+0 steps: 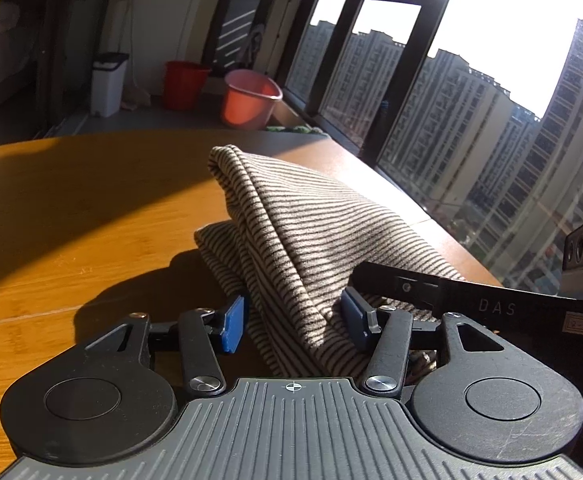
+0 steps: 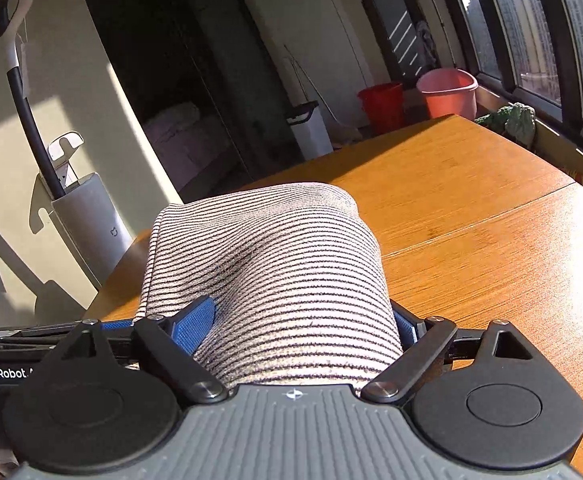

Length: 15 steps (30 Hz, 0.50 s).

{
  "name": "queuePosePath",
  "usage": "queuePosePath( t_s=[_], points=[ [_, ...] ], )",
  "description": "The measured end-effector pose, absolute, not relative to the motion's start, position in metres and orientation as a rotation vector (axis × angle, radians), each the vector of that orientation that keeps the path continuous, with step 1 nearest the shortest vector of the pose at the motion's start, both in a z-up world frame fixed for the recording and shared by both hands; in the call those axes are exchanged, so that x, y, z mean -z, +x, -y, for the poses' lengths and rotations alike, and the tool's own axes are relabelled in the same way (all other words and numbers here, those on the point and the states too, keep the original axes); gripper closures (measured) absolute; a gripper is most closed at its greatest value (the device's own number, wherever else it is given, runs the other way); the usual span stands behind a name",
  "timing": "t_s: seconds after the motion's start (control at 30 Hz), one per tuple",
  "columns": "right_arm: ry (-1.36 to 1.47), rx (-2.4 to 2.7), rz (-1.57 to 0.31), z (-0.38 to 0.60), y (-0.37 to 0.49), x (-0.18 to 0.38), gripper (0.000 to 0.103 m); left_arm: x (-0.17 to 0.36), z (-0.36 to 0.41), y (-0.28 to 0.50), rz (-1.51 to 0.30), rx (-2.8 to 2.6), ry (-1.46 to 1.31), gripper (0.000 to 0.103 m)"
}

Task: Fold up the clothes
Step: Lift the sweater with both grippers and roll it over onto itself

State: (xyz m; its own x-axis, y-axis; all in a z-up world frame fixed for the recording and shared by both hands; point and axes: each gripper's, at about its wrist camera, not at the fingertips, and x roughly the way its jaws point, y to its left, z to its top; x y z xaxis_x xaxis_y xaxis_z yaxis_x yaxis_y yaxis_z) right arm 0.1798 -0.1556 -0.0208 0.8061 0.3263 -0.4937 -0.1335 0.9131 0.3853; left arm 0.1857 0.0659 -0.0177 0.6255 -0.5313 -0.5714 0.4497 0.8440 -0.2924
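Striped garment point(image 1: 291, 240) sits on the wooden table point(image 1: 71, 220), toward the window point(image 1: 471, 100) side on the right, already doubled into a thick bundle, with the bare tabletop running off to the left and far end.

Left gripper point(image 1: 295, 320) is on the near edge. Its blue pads point(image 1: 233, 324) sit against the cloth on both sides, and the fabric narrows right into the gap and rises from there like a small tent. That reads as a grasp on the gathered layers, presumably to keep the stacked edges together so the fold does not slide apart.

Now the right gripper point(image 2: 299, 328), and it's a different story. The jaws are spread wide, the inner face of one pad shows bare, and the garment simply lies across the gap in a broad, rounded hump. I'd call that let go, cloth between the fingers but not pinched. In the left wrist view its black finger lies low, just right of the bundle.

So one hand anchors and one hand is free, probably ready for a new hold. The fold looks well along, but the top layer is humped, not flat. It likely needs smoothing, and the risk is the layers shifting if the left grip lets go early.
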Motion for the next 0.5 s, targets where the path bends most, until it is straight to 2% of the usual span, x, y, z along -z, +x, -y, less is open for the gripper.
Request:
queuePosePath(
  t_s=[0.5],
  points=[
    [0.241,-0.355,-0.579,0.109,0.219,0.018,0.012,0.015,-0.107,0.187,-0.687,0.421,-0.184,0.037]
  ],
)
